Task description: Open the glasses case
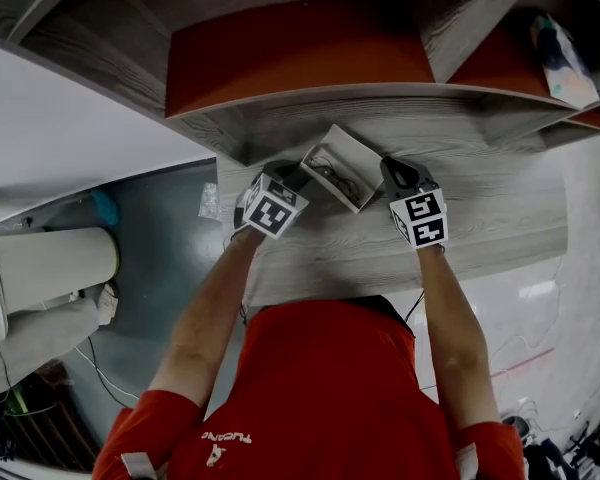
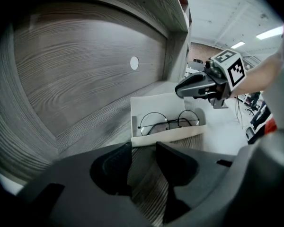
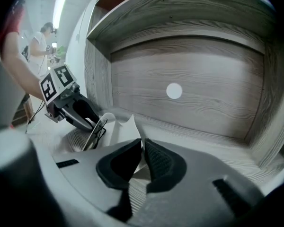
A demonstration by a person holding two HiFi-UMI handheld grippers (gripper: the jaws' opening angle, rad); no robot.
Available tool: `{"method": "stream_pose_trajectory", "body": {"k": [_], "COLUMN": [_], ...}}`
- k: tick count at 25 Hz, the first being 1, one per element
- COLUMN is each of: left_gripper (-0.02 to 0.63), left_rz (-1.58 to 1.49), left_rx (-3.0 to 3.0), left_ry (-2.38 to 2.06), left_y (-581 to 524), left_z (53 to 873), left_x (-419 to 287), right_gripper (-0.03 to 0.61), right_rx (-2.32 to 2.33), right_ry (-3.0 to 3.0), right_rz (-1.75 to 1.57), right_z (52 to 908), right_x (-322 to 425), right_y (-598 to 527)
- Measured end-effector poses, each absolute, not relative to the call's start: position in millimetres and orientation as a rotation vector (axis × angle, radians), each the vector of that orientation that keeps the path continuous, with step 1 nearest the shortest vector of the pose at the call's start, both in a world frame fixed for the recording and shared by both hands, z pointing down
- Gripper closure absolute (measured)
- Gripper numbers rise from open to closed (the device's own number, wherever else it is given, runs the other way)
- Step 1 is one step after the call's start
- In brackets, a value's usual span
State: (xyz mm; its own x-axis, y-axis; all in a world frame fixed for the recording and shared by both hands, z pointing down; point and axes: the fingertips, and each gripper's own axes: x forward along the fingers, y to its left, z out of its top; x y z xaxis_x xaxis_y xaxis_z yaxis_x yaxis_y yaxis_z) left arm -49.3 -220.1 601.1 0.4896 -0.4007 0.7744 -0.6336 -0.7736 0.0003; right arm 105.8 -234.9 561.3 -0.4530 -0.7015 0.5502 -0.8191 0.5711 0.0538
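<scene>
Your right tool (image 3: pixel 143 144) pinches a flap of the open glasses case (image 2: pixel 168 136) at its 3 o'clock. Your left tool (image 2: pixel 144 149), at 8 o'clock, stands narrowly apart, empty.

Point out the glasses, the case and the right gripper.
glasses (image 2: pixel 173 121), left gripper view, on the bridge.
case (image 2: pixel 171 135), left gripper view, on its near wall.
right gripper (image 3: pixel 142 144), right gripper view, midway between its jaws' tips.

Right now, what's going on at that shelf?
A person works a white glasses case on the wooden shelf with two handheld grippers. The case lies open, round glasses inside. The right gripper pinches the case's thin flap; the left gripper sits open just short of it, holding nothing.
</scene>
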Motion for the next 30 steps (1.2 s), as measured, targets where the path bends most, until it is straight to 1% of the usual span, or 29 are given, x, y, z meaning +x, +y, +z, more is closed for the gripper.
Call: {"method": "stream_pose_trajectory", "body": {"k": [10, 18, 21, 25, 30], "left_gripper": [0.455, 0.456, 0.458, 0.492, 0.535], "left_rz": [1.159, 1.121, 1.043, 0.863, 0.586], "left_rx": [2.440, 2.454, 2.500, 2.575, 2.667], "left_ry": [-0.903, -0.964, -1.014, -1.102, -1.178], "left_y": [-215, -212, -215, -216, -209], "left_z": [599, 582, 563, 522, 463], "left_x": [-54, -60, -56, -49, -38], "right_gripper": [0.529, 0.529, 0.529, 0.532, 0.552], "right_rx": [1.193, 1.192, 1.213, 1.260, 1.308], "right_ry": [-2.335, -2.411, -2.445, -2.508, -2.613], "right_rz": [0.248, 0.199, 0.192, 0.170, 0.117], "right_z": [544, 523, 511, 483, 438], "right_x": [97, 90, 89, 86, 79], "right_y": [-227, -219, -218, -214, -203]}}
